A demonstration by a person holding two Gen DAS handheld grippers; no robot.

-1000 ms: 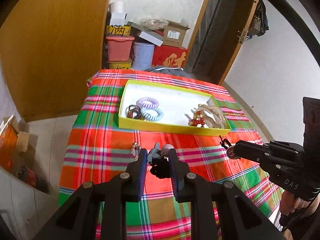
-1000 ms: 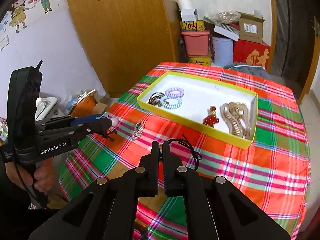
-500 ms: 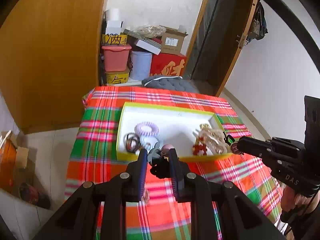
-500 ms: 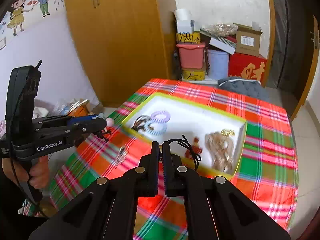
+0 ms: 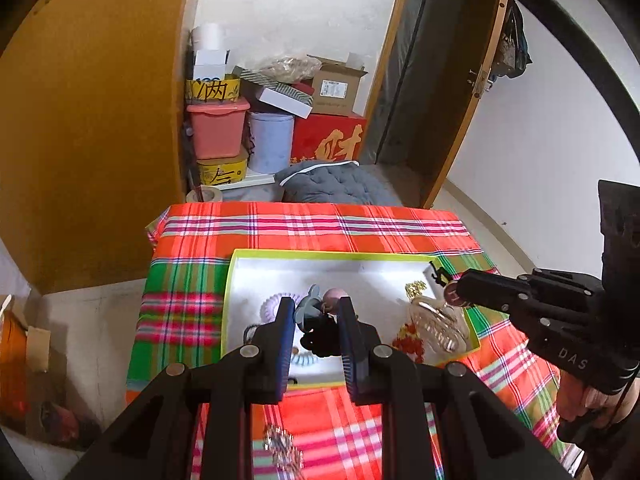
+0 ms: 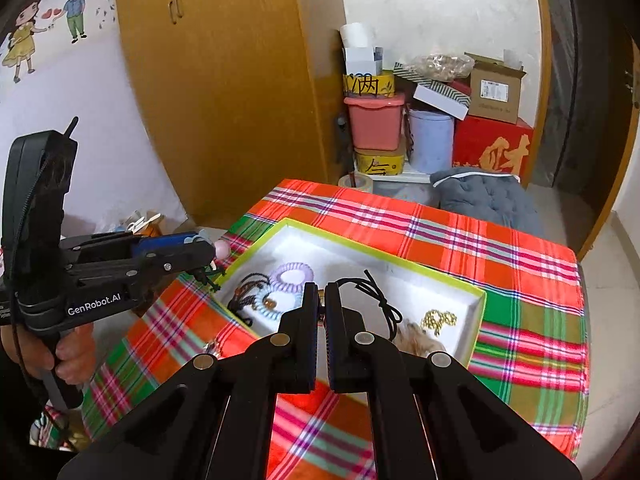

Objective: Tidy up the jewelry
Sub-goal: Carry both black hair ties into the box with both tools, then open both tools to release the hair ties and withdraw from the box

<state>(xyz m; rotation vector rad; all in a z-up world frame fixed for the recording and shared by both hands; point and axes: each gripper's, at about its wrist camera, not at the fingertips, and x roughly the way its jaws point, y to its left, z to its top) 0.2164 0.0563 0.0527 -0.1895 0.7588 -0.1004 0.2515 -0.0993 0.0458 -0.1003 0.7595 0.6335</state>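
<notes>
left gripper (image 5: 316,320) clamps a hair tie (image 5: 318,320) with charms, over the near-left part of the tray (image 5: 320,255). right gripper (image 6: 321,312) pinched fully closed on a black cord (image 6: 380,300), over tray centre. advice: lower each into bare white floor, clear of the coil ties (image 6: 290,274), before releasing.

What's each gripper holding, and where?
Left gripper: black hair tie with grey and pink charms, by its black middle. Right gripper: thin black cord, pinched at one end.
</notes>
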